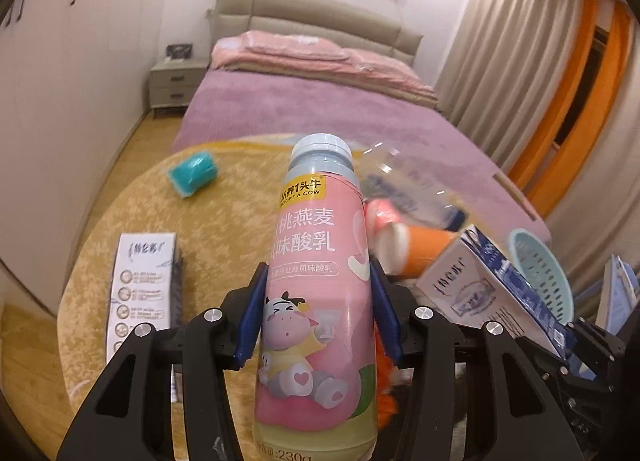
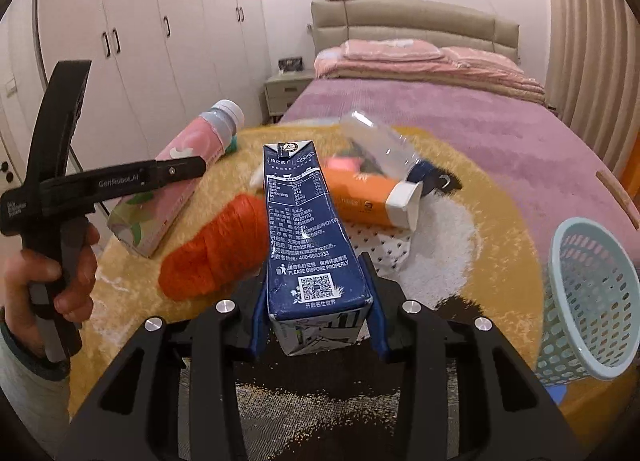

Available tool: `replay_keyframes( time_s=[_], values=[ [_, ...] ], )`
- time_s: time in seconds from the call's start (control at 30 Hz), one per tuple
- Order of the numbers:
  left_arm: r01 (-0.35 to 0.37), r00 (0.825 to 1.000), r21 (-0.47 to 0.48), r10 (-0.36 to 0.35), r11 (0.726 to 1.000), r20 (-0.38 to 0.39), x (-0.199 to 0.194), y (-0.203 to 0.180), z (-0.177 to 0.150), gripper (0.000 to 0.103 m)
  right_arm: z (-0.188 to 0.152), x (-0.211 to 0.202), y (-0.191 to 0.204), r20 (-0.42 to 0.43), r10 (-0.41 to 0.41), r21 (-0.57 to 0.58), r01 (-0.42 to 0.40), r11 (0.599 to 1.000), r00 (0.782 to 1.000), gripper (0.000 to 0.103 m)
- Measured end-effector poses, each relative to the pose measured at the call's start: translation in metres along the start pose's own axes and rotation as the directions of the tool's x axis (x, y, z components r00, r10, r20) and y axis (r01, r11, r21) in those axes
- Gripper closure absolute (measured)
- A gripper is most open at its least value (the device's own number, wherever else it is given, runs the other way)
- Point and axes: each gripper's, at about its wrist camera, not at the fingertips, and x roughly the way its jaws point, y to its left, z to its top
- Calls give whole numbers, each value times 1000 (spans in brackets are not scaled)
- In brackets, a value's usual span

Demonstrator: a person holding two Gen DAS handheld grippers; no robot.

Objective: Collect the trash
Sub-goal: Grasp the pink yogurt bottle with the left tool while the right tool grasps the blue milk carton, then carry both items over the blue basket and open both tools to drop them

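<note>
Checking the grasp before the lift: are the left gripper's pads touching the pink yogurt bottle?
Touching. The left wrist view shows both blue pads pressed against the sides of the pink yogurt bottle, left gripper closed on it.

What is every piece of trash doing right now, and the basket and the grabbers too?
Pink yogurt bottle: capped, clamped in left gripper.
Blue milk carton: clamped in right gripper.
Orange bottle: lying on rug.
Clear bottle: lying across orange bottle.
White carton: lying flat.
Basket: tilted, looks empty.
</note>
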Motion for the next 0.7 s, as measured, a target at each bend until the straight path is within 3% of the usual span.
replay_keyframes(
  time_s=[0.33, 0.5, 0.7],
  values=[
    [132, 990, 97, -135, 987, 32, -10, -69, 10, 56, 5, -37, -48, 78, -74, 101, 66, 993, 994, 66],
    [210, 978, 127, -208, 969, -34, 22, -108, 4, 56, 1, -49, -87, 86, -169, 165, 154, 974, 982, 66],
    [310, 949, 155, -296, 938, -107, 67, -162, 0, 56, -9, -67, -139, 77, -272, 257, 245, 935, 959, 66]
  ],
)
